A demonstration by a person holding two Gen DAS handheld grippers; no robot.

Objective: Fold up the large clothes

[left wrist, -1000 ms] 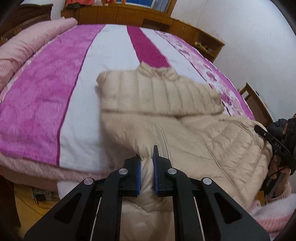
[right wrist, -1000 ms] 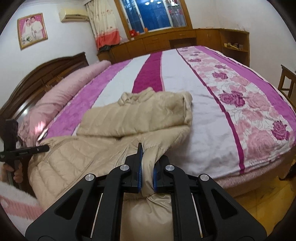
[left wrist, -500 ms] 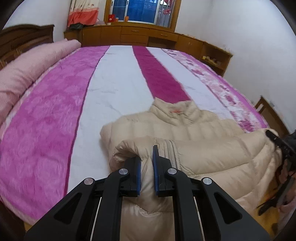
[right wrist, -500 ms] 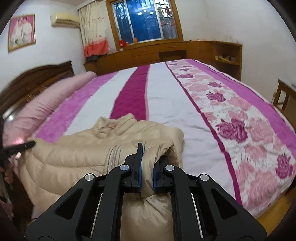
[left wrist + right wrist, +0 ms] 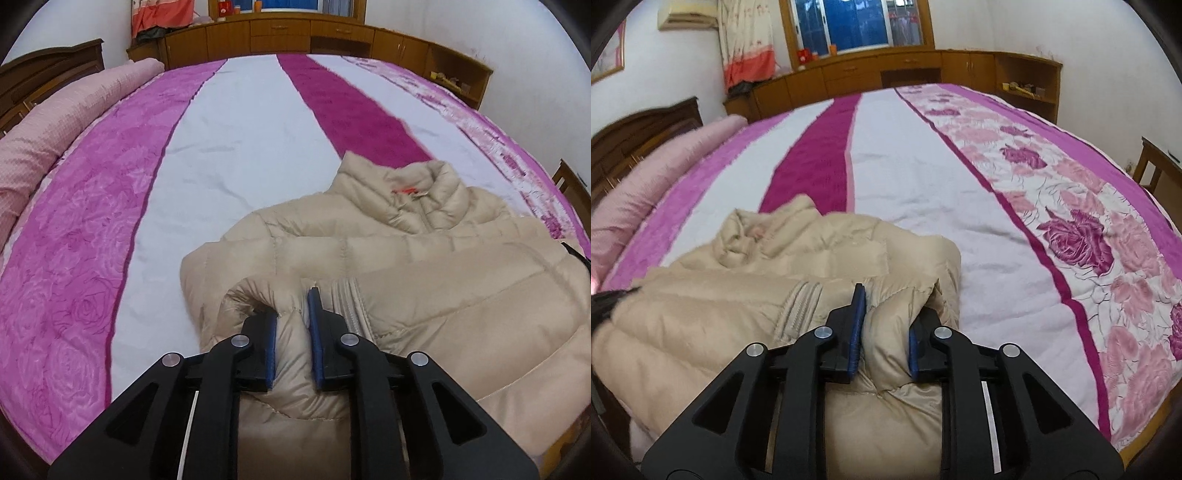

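A beige quilted down jacket [image 5: 406, 266] lies on the bed, its lower half folded up over its chest, collar pointing away. It also shows in the right wrist view [image 5: 746, 306]. My left gripper [image 5: 291, 310] stands at the jacket's left hem corner, jaws slightly parted with a fold of fabric still between the blue pads. My right gripper [image 5: 886, 314] stands at the right hem corner, jaws parted wider, fabric loose between them. The hem lies near the shoulders, with the zipper [image 5: 351, 310] showing.
The bed [image 5: 240, 122] has a purple, white and magenta striped quilt with roses on the right side [image 5: 1078, 240]. A pink rolled duvet [image 5: 55, 122] lies along the left. Wooden cabinets [image 5: 908, 70] stand behind, and a wooden chair [image 5: 1156, 166] stands at the right.
Both grippers carried the hem forward up the bed and laid it over the upper half. The jaws, tightly shut before, have now parted on both sides.
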